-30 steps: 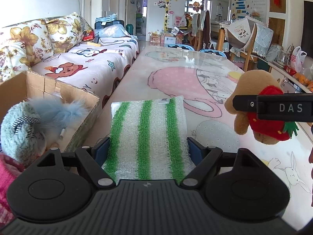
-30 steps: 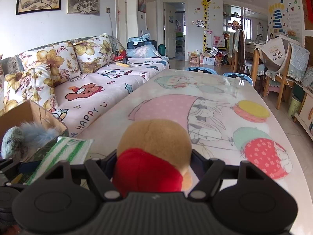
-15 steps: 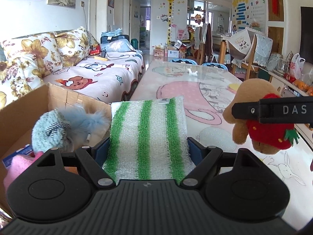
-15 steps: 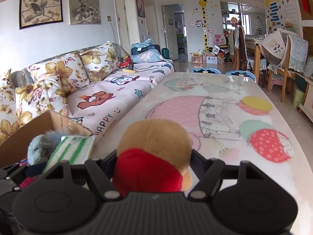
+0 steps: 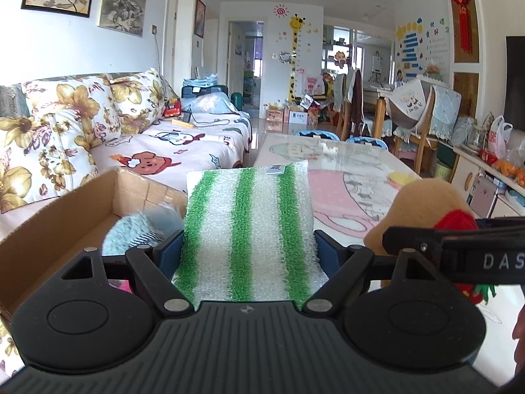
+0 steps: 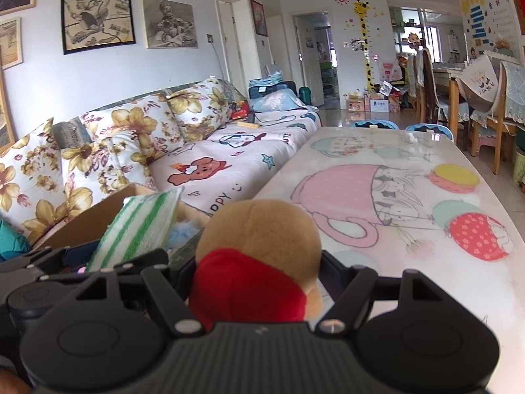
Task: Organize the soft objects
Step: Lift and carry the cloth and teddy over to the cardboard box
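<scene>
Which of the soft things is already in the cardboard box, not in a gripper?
The fluffy blue-grey plush: it lies in the box, while the green-striped cloth and brown plush are each clamped in a gripper.

Item count:
- Grippers: two, left gripper (image 5: 249,246) and right gripper (image 6: 256,272).
- Green-and-white striped cloth (image 5: 246,229): one.
- Brown plush toy with red strawberry body (image 6: 259,246): one.
- Grey-blue fluffy plush (image 5: 131,233), at 9 o'clock of the cloth: one.
- Cardboard box (image 5: 49,233): one.
- Floral sofa cushions (image 6: 131,138): at least three.
</scene>
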The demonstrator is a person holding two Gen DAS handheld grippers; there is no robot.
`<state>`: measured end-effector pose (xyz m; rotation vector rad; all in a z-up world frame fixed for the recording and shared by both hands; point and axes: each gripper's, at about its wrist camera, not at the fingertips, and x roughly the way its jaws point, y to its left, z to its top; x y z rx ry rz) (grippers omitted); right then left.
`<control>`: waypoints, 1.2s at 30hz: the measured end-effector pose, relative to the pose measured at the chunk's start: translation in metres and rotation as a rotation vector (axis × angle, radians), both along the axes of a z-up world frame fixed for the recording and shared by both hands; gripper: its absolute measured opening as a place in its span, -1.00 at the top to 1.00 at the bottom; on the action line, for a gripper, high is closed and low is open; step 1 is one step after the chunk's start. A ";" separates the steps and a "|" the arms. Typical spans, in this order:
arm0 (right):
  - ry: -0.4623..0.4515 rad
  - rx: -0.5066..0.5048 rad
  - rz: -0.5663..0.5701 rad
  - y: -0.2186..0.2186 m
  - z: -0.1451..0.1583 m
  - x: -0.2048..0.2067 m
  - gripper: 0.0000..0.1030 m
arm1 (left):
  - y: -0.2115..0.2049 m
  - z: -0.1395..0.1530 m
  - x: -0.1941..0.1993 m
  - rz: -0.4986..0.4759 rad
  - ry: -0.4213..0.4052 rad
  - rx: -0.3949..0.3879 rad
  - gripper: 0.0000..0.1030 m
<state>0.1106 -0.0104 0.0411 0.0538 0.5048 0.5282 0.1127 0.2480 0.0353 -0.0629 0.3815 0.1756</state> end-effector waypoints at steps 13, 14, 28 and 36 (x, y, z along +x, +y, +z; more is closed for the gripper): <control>-0.056 0.007 0.078 0.031 0.024 0.003 -0.44 | 0.013 0.002 -0.014 0.084 -0.011 -0.028 -0.98; -0.057 0.009 0.086 0.035 0.026 0.005 -0.44 | 0.015 0.003 -0.014 0.092 -0.008 -0.033 -0.98; -0.048 0.054 0.233 0.113 0.034 0.049 -0.45 | 0.025 -0.001 -0.016 0.225 0.064 -0.090 -0.99; -0.002 0.082 0.330 0.163 0.027 0.080 -0.45 | 0.028 -0.005 -0.023 0.291 0.132 -0.149 -1.00</control>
